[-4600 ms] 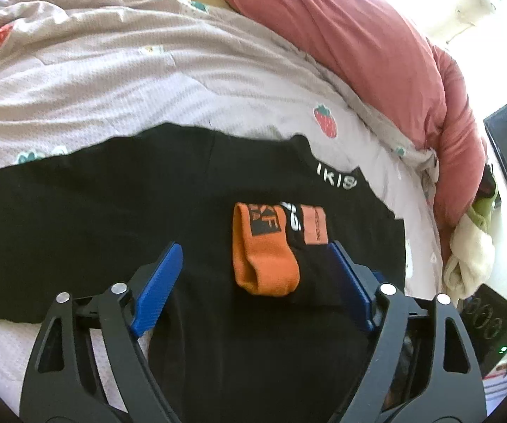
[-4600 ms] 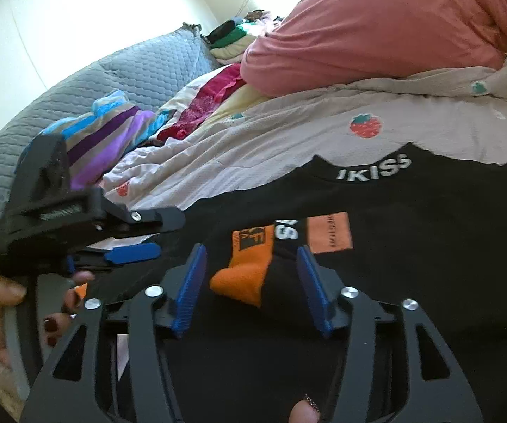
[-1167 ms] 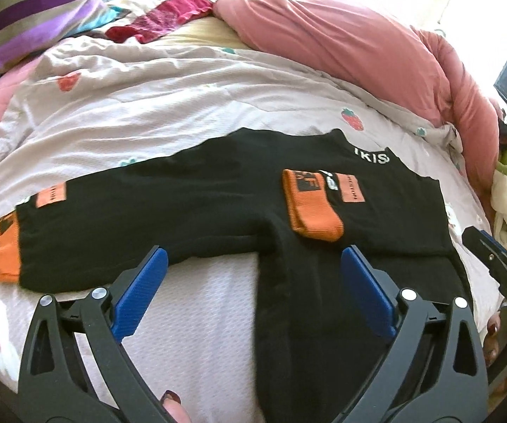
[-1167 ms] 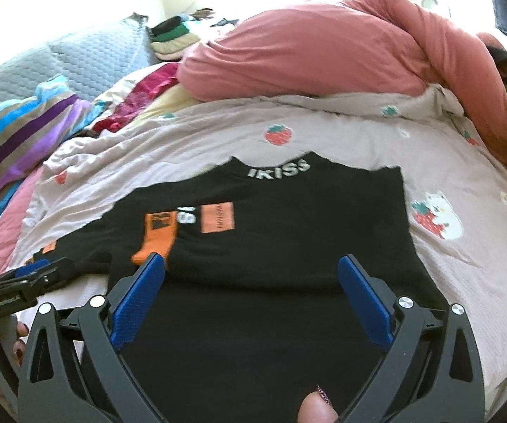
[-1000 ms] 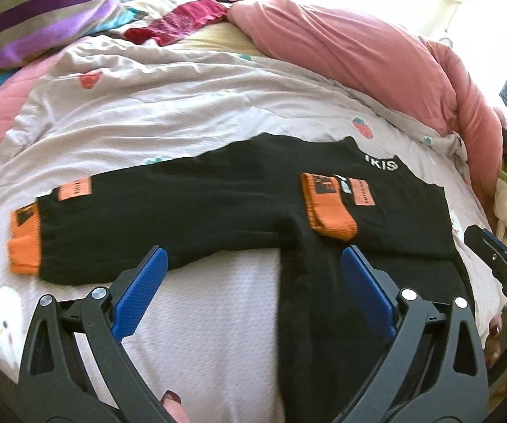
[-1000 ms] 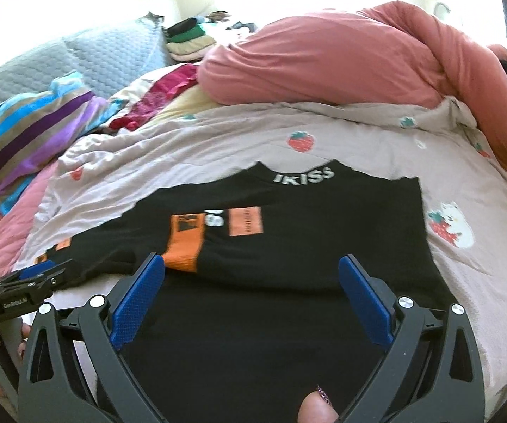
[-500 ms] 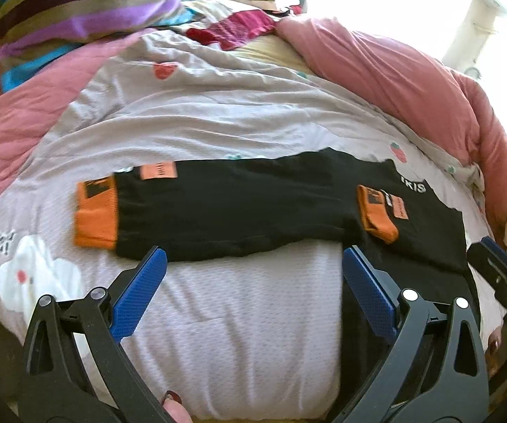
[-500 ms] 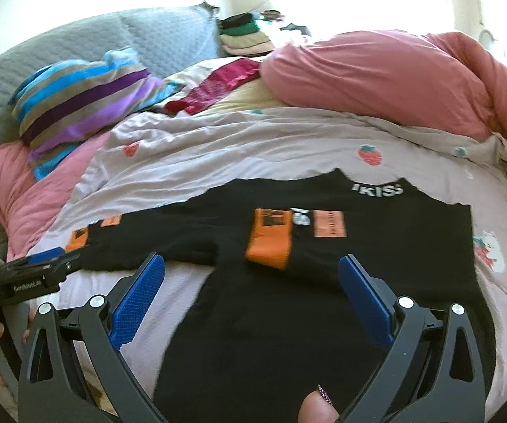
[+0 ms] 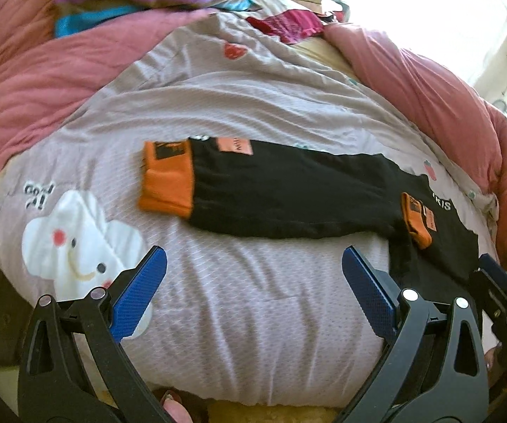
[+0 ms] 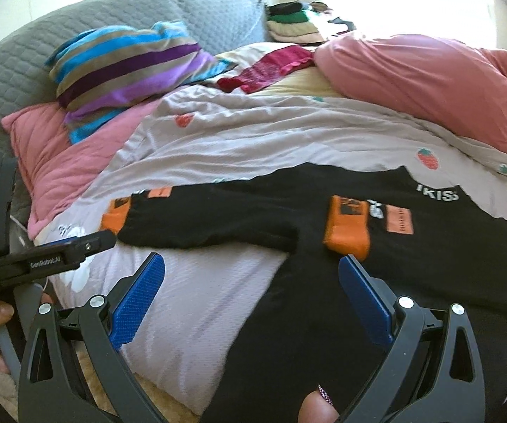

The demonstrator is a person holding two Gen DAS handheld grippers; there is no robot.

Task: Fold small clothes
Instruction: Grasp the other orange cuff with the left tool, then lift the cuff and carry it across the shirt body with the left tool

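While both grippers are held spread and empty, the left gripper (image 9: 251,282) over bare bedsheet (image 9: 253,317) and the right gripper (image 10: 249,287) at the garment's near hem, little is counted done. Beyond, the black top (image 10: 412,268) is laid flat on the bed, one orange-cuffed sleeve (image 10: 346,225) folded across the chest. Farther left, the other sleeve (image 9: 288,190) is left outstretched, to be folded next.

Home bedroom: bed (image 10: 218,292) with strawberry-print sheet, pink duvet (image 10: 429,81), striped pillow (image 10: 126,67), grey quilted headboard (image 10: 24,56), folded clothes stack (image 10: 295,24) behind.
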